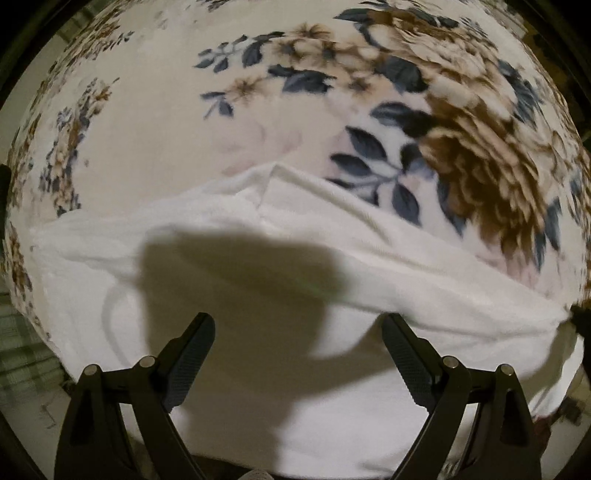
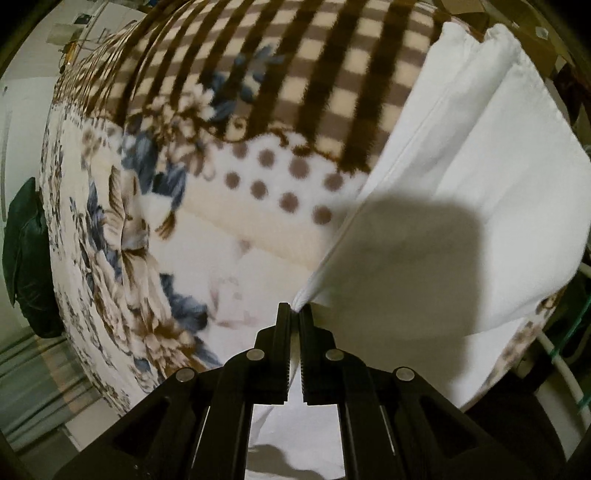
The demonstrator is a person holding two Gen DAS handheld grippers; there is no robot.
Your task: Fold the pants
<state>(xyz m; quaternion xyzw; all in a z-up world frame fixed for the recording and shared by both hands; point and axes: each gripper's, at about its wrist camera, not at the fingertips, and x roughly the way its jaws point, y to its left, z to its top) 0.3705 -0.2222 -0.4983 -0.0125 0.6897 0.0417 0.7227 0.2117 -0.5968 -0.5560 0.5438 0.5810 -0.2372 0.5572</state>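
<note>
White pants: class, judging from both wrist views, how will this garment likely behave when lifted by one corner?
Likely floppy: the white pants sag in soft folds from the shut right gripper. Probably light, since a small pinch lifts the edge. It may drag on the fleecy floral blanket; the open left gripper holds nothing.

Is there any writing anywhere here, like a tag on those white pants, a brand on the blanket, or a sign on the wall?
None can be read.
White pants: no tag, label or print shows.
Floral blanket: only flowers, checks and dots, no words.
Papers on the far wall: too small and blurred to read.
Left tool and right tool: no markings visible.
</note>
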